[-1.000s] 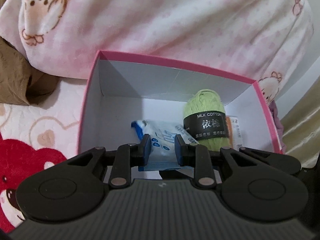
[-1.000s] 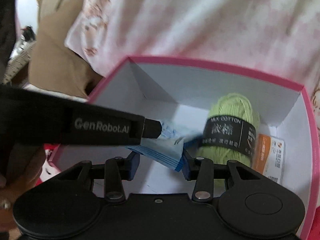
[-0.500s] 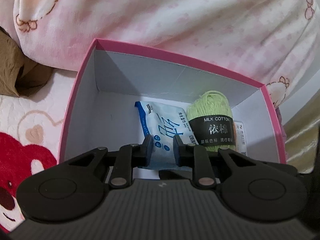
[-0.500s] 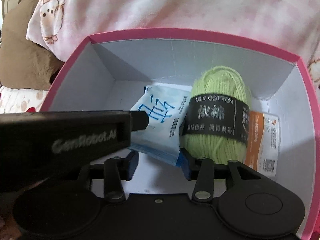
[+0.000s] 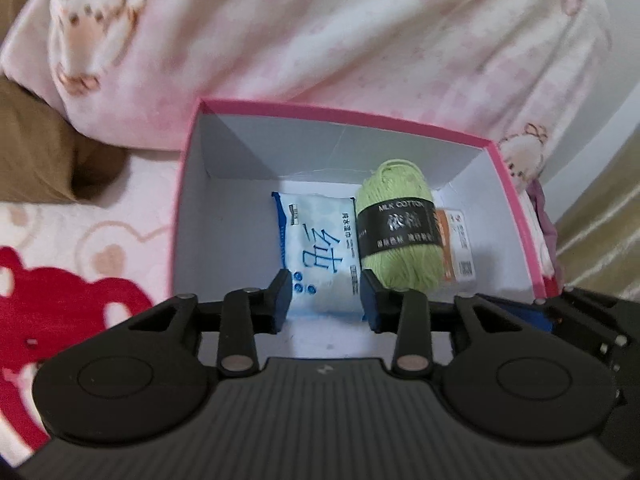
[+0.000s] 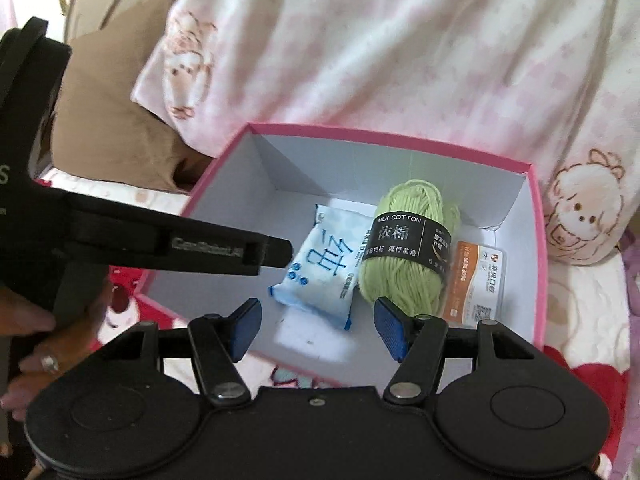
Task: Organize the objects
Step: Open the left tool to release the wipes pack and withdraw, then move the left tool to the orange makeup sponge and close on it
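Note:
A pink-rimmed white box [image 5: 336, 114] [image 6: 384, 136] sits on the bed. Inside lie a blue-white tissue pack [image 5: 316, 252] [image 6: 320, 268], a green yarn ball with a black label [image 5: 400, 236] [image 6: 408, 256] and an orange-white card pack [image 5: 456, 246] [image 6: 476, 284]. My left gripper [image 5: 324, 300] is open and empty above the box's near edge, just short of the tissue pack; its finger [image 6: 224, 252] reaches in from the left in the right wrist view. My right gripper [image 6: 316, 328] is open and empty over the box's near part.
A pink patterned duvet [image 5: 340, 40] [image 6: 400, 40] rises behind the box. A brown pillow [image 5: 36, 152] [image 6: 116, 136] lies at the left. The bedsheet [image 5: 60, 272] has red and pink prints. A person's hand [image 6: 36, 352] holds the left gripper.
The left gripper has opened and let go of the tissue pack, which now lies flat in the box. Both grippers have pulled back and up from the box.

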{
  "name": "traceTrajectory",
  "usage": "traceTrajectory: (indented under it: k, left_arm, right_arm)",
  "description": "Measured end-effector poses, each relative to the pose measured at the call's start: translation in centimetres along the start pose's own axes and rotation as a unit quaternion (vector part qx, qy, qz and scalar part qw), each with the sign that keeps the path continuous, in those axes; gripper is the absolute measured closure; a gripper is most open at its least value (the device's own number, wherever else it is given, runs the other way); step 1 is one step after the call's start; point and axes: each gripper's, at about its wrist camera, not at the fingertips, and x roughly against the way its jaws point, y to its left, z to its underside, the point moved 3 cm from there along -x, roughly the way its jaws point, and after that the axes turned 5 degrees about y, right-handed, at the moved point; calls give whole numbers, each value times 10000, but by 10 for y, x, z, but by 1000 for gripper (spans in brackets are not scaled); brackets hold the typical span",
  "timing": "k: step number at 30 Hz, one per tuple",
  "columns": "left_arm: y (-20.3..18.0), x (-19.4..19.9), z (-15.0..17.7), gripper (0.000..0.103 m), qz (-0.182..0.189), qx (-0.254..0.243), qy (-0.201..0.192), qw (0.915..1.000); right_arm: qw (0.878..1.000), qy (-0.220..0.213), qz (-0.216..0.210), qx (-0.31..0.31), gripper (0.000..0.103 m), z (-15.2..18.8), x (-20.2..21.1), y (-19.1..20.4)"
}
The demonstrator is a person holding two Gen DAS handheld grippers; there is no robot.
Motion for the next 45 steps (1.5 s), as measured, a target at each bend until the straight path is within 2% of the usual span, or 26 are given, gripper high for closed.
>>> traceTrajectory:
  k: [7, 13, 24, 30, 35, 37, 40, 45]
  left_arm:
    - [-20, 77, 11, 54, -50, -332, -74, 9994]
    - [-39, 131, 35, 48, -145, -687, 46, 9975]
    - [-77, 188, 97, 39, 284, -1044, 208, 9939]
    - [-83, 193, 127, 35, 394, -1068, 261, 9932]
    - [-81, 173, 149, 34, 456, -989, 387, 9933]
    - [-79, 162, 153, 36, 355, -887, 328, 9949]
    - [-80, 142, 158, 36, -7, -994, 280, 9947]
    - [-76, 101, 165, 38, 19, -918, 628, 9938]
  right_arm:
    - [9994, -208, -47, 277, 36, 10, 62, 15]
    - [9976, -258, -108, 638, 35, 29, 114, 28]
    - [9949, -201, -393, 908, 29, 79, 174, 44]
    - [9927, -27, -556, 1065, 27, 114, 178, 51]
    - [9910, 114, -647, 1164, 27, 145, 159, 52]
    - [9904, 169, -729, 1161, 27, 157, 148, 52]
    - [9904, 265, -778, 1113, 27, 171, 127, 50]
    - [9927, 401, -787, 819, 27, 184, 91, 42]
